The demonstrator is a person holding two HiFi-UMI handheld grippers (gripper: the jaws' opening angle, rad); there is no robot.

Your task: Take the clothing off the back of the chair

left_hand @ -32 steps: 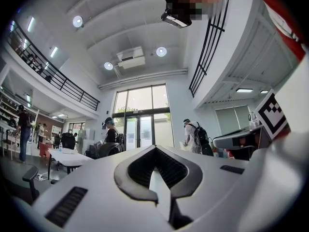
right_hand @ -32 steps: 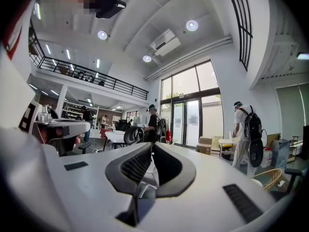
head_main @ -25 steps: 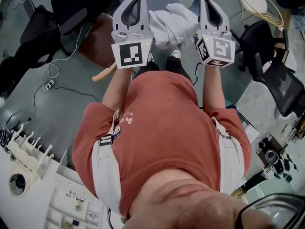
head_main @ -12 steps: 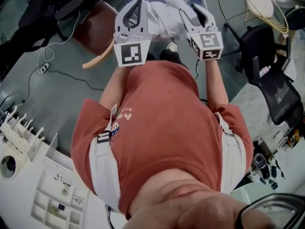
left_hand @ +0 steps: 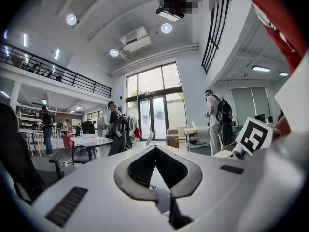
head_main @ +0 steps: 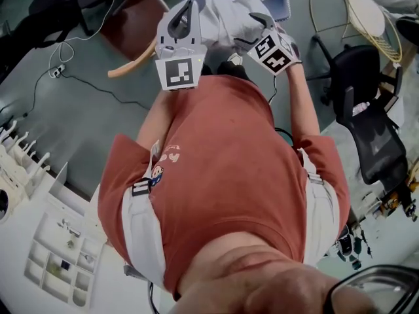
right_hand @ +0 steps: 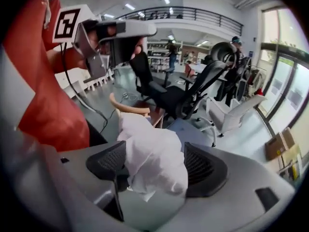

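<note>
Two tongs are up in front of you, so left first. Your left tongs point(head_main: 190, 4) are clenched tip to tip with nothing in them. Just to their right is the white clothing point(head_main: 226, 19), bunched up between the two tongs. Its right end sits in the mouth of your right tongs point(right_hand: 155, 168). Those jaws are opening right now, pads spread wide on either side of the clothing and not squeezing it. My read on how it handles: light, soft and limp, with no shape of its own, so it will likely slump and slide out of a loose hold. Bite a thick fold deep between the pads, not a thin hem. Expect the loose ends to dangle and snag.
</note>
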